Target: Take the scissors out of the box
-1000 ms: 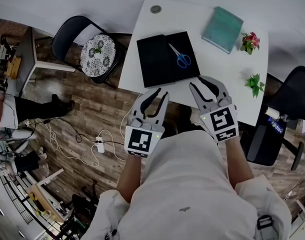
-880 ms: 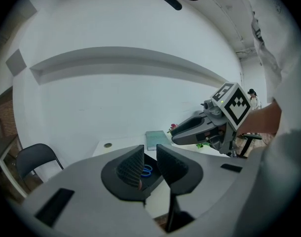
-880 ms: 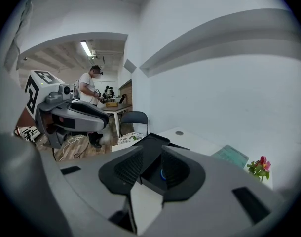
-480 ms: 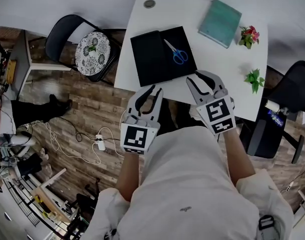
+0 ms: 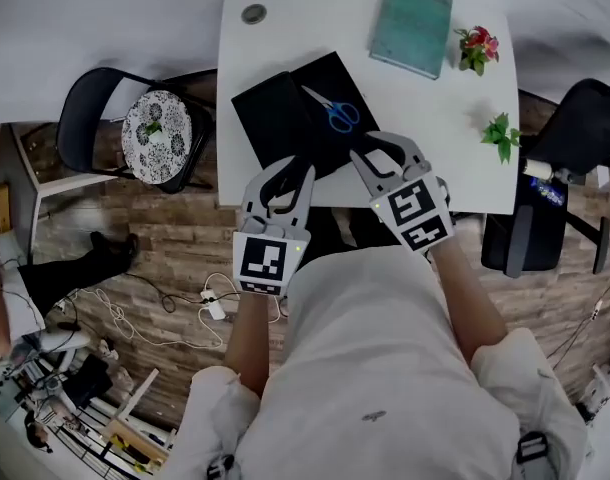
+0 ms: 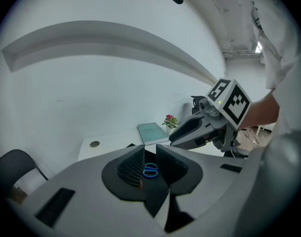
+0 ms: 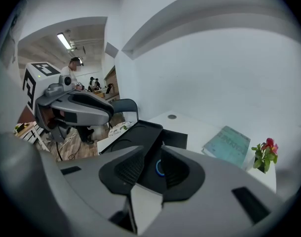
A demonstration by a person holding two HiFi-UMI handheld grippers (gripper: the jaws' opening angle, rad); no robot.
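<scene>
Blue-handled scissors [image 5: 332, 111] lie in the right half of an open black box [image 5: 270, 120] on the white table [image 5: 455, 173]. My left gripper [image 5: 286, 171] hovers open over the box's near edge, nothing between its fingers. In the left gripper view [image 6: 149, 162] the scissors' blue handles [image 6: 150, 171] show through the gap, farther off. My right gripper [image 5: 379, 153] is open just right of the box's near corner; its jaws are closing with nothing between them. In the right gripper view [image 7: 155, 169] a blue handle [image 7: 159, 167] and the box [image 7: 140, 132] lie ahead.
A teal book [image 5: 412, 13], red flowers [image 5: 475, 46] and a green sprig [image 5: 500, 133] sit on the table's far and right side; a round grommet [image 5: 253, 13] is at its far left. A chair with a patterned cushion [image 5: 155, 133] stands left, a black office chair [image 5: 575, 128] right.
Both grippers have moved forward and down to the box's near edge, from just short of the table edge. The scissors and box have not shifted on the table.
</scene>
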